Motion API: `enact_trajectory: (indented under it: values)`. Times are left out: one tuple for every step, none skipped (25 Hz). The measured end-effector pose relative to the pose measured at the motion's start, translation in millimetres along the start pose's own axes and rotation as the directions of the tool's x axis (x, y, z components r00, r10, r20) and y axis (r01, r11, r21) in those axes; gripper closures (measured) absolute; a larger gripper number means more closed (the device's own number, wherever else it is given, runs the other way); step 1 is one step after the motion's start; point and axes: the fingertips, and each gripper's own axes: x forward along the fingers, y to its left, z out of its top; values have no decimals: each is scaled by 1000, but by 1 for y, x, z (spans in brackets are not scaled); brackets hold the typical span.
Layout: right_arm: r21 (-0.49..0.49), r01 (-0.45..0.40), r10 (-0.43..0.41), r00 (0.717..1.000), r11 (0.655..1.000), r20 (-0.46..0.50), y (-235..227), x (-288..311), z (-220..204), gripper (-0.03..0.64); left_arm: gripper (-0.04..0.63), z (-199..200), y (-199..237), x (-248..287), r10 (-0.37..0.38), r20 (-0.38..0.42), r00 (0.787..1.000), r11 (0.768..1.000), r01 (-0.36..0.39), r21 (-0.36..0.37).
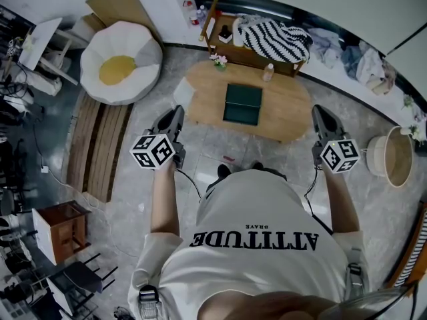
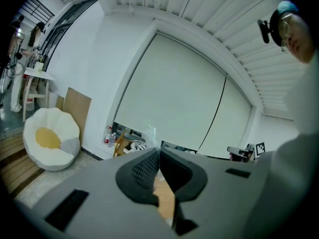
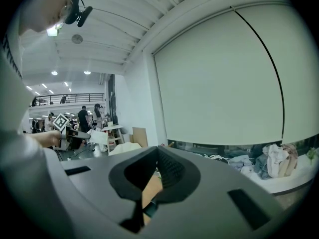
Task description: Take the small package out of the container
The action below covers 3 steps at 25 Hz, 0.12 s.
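Low table (image 1: 287, 115) showing smooth pale wood, dark green container (image 1: 242, 103) looking matt and smooth, floor (image 1: 220, 145) showing smooth grey stone tiles, striped cloth (image 1: 273, 40) looking soft.

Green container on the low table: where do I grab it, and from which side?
Probably the near edge of the green container, from above on the person's side. It lies flat and low on the wooden table, and that side is free, while the flowers and bottle stand beyond its far corners.
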Motion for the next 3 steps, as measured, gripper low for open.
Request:
enact_trajectory:
  values:
    - [0, -1, 1, 1000, 1000, -1, 0, 1, 0, 597, 574, 0, 0, 0, 0, -1, 1000, 1000, 0, 0]
    - [0, -3, 3, 1000, 1000, -1, -1, 1, 0, 597, 574, 0, 0, 1, 1, -2, 1000, 1000, -1, 0]
    - [0, -4, 4, 1000, 1000, -2, -1, 2, 0, 597, 574, 0, 0, 1, 2, -3, 1000, 1000, -2, -1]
